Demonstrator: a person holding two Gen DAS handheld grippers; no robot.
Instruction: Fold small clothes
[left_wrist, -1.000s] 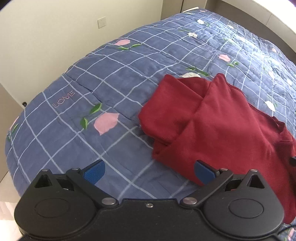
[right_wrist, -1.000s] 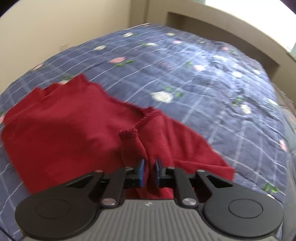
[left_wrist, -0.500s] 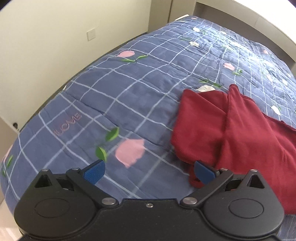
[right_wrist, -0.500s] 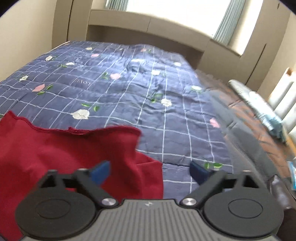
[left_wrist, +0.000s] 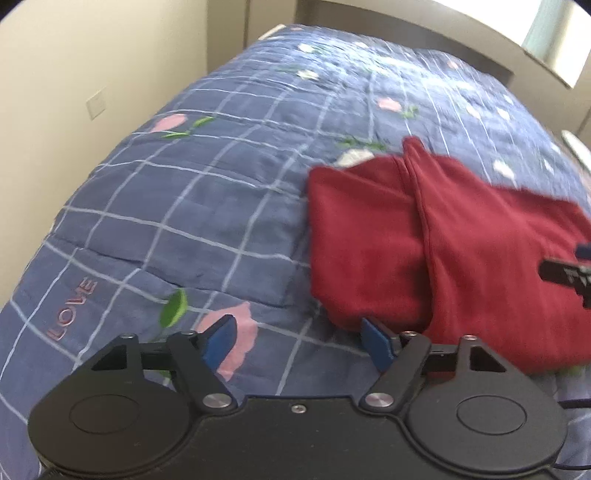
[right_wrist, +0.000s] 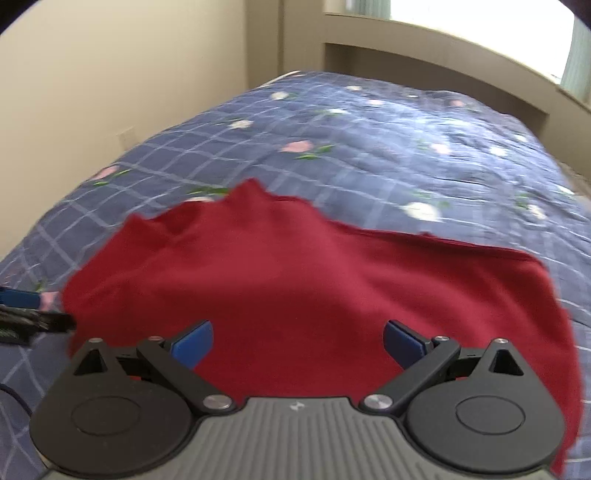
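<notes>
We see the red garment (right_wrist: 314, 295) lying partly folded on the blue checked quilt (left_wrist: 192, 206) of the bed; our left gripper (left_wrist: 299, 341) is closing at its near corner, seemingly gripping nothing; our right gripper (right_wrist: 298, 341) hangs wide open above it, empty.

Red garment (left_wrist: 480, 258) cut off at rt edge

I can read one word from here — "LOVE", stitched in pink on the blue checked quilt (left_wrist: 221, 206), near its lower left edge in the left wrist view. Nothing else is legible in either view.
</notes>
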